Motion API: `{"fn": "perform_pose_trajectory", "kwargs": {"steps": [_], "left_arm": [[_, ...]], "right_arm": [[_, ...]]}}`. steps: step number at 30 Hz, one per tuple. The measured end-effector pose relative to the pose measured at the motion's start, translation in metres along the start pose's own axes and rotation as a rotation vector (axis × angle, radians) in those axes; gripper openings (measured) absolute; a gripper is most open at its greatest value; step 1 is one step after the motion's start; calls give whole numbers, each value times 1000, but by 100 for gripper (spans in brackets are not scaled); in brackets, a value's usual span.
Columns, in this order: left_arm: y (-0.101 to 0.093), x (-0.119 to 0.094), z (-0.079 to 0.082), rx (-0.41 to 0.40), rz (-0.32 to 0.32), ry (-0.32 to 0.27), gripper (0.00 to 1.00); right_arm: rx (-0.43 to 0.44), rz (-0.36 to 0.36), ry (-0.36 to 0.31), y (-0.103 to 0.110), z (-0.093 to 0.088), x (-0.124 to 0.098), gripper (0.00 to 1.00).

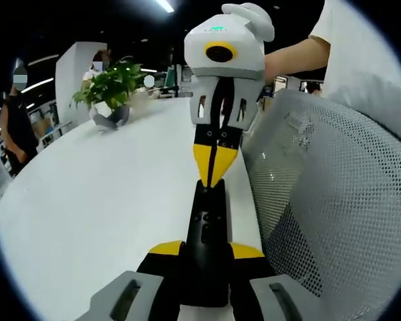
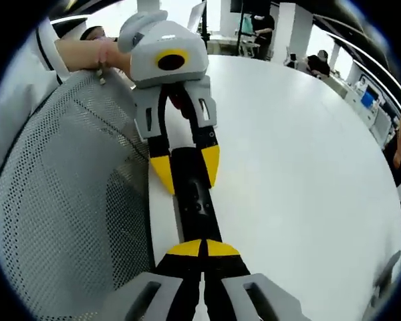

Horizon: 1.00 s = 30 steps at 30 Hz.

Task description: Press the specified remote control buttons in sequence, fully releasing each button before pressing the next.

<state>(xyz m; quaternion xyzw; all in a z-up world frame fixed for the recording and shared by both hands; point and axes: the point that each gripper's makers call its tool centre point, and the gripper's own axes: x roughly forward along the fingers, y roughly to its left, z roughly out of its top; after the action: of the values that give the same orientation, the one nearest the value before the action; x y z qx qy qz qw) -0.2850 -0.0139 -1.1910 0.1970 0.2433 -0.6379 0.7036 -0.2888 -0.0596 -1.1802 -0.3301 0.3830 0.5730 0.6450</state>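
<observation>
A slim black remote (image 1: 206, 227) with small buttons is held above the white table's (image 1: 107, 200) edge. My left gripper (image 1: 206, 249) is shut on it, one yellow-tipped jaw on each side. My right gripper (image 1: 214, 164) comes in from the far end, its yellow tips closed together into a point that rests on the remote's top face. In the right gripper view the same shut tips of my right gripper (image 2: 204, 249) sit on the near end of the remote (image 2: 195, 200). Beyond them, my left gripper (image 2: 187, 170) clamps the remote from both sides.
A grey mesh chair back (image 1: 334, 200) stands close against the table edge, also seen as the mesh chair (image 2: 60, 200). A potted plant (image 1: 110, 90) sits at the table's far end. A person (image 1: 13, 127) stands at the left. The white tabletop (image 2: 287, 167) stretches wide.
</observation>
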Motion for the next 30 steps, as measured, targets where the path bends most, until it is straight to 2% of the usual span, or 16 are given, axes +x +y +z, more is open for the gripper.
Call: {"fn": "perform_pose_trajectory", "kwargs": {"steps": [8,17,19,22,27,30], "left_arm": [[0,0,0,-2,1,-2,24],[0,1,0,-4,-1,-2,24],[0,1,0,-2,-2,-1,24],[-1,1,0,1,-1,-1,24],[-1,1,0,-2,-2,-4,24],[-1,1,0,0,-3,-3,24]], "right_arm": [[-16,2,15,-2,1,3,0],[-81,-17,53,-1,1,4,0],[-70,-16,44,-2,1,4,0],[7,3,16,-2,1,2,0],[-32,-2,23,-2,-1,-1,4],[-17,4,5,-3,3,-3,8]]}}
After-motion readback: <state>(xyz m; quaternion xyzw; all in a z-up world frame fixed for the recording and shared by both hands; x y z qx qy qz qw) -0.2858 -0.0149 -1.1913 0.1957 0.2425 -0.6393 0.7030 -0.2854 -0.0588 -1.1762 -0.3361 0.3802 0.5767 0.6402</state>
